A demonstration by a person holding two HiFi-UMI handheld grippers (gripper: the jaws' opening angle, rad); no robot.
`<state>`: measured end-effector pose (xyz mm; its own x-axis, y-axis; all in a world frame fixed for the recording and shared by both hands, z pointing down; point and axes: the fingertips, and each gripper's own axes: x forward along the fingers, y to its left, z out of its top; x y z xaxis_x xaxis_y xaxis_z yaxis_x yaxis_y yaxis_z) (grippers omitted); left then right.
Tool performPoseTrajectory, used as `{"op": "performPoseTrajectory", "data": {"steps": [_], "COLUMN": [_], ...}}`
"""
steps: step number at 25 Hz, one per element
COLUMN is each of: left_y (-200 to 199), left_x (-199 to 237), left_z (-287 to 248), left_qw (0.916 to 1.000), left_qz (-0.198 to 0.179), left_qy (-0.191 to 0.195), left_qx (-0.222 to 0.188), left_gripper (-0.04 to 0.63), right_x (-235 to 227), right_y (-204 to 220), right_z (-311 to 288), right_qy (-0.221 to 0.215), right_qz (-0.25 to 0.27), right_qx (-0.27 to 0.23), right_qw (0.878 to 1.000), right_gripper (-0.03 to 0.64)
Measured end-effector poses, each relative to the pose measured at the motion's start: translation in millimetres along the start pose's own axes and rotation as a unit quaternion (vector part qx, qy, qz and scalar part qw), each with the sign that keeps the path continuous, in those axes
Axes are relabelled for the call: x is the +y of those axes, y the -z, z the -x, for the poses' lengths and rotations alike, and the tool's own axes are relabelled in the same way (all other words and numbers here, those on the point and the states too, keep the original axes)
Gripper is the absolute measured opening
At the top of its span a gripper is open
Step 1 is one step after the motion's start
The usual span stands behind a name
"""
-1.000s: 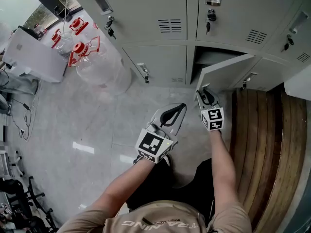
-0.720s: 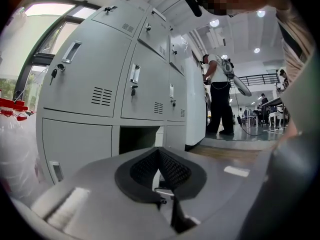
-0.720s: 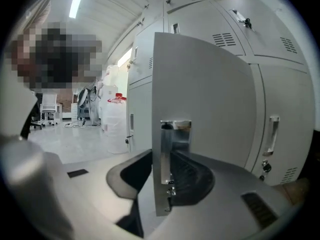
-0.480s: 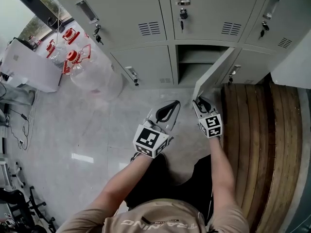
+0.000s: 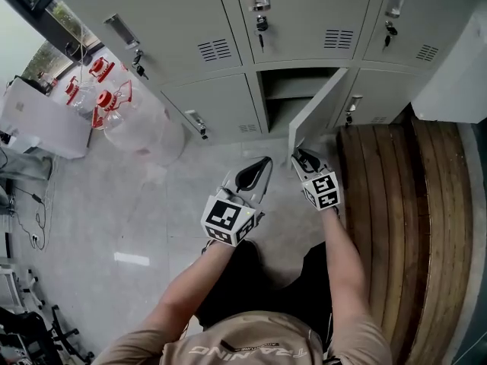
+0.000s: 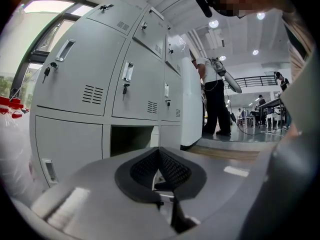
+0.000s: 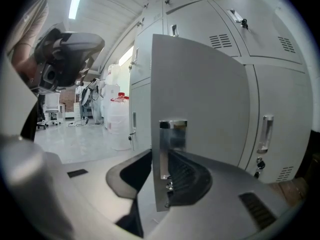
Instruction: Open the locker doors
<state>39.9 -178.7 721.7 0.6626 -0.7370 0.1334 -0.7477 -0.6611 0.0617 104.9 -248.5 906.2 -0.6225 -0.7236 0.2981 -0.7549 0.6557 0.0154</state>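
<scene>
The grey metal locker door (image 5: pixel 317 106) stands half open in the upper middle of the head view. The right claw (image 5: pixel 302 158) has just been opening, and its jaws sit loosely around the door's edge. The left claw (image 5: pixel 263 161) is closed on nothing. The door could slip out and swing shut.

The lockers (image 5: pixel 300 17) stand in two rows, one on top of the other. In the bottom row the middle locker (image 5: pixel 283 97) is open, and its door (image 5: pixel 316 112) sticks out over the floor (image 5: pixel 114 204). The left locker (image 5: pixel 217 109) and the right locker (image 5: pixel 377 97) beside it are shut. Big bottles (image 5: pixel 129 124) stand on the floor far to the left, just in front of the lockers. A wooden step (image 5: pixel 396 204) lies on the right, in front of the lockers.
</scene>
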Motion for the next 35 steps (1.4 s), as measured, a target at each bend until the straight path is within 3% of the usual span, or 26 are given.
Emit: {"op": "performPoseTrajectory", "data": {"steps": [5,11,12,18,35], "left_y": [2,2,1,-1,1], "left_x": [2,4,4,2,16], "left_z": [0,3,3,2,5], "left_qw": [1.0,0.9999,0.9999,1.0,0.9998], "left_qz": [0.004,0.007,0.009,-0.001,0.019], "left_qy": [-0.003,-0.007,-0.008,-0.006,-0.01], "left_qx": [0.002,0.004,0.003,0.001,-0.004], "left_gripper": [0.006,0.006,0.006,0.006,0.006], "right_x": [0,-4,-7,-4,12], "right_y": [0,3,4,18,-16], "right_z": [3,13,18,35,-21], "right_qy": [-0.002,-0.034,-0.034,-0.046,-0.013], "right_qz": [-0.005,-0.007,-0.01,0.006,0.0], "right_qx": [-0.003,-0.003,-0.006,0.003,-0.012], "right_qw": [1.0,0.999,0.999,0.999,1.0], "right_gripper": [0.089,0.089,0.008,0.008,0.012]}}
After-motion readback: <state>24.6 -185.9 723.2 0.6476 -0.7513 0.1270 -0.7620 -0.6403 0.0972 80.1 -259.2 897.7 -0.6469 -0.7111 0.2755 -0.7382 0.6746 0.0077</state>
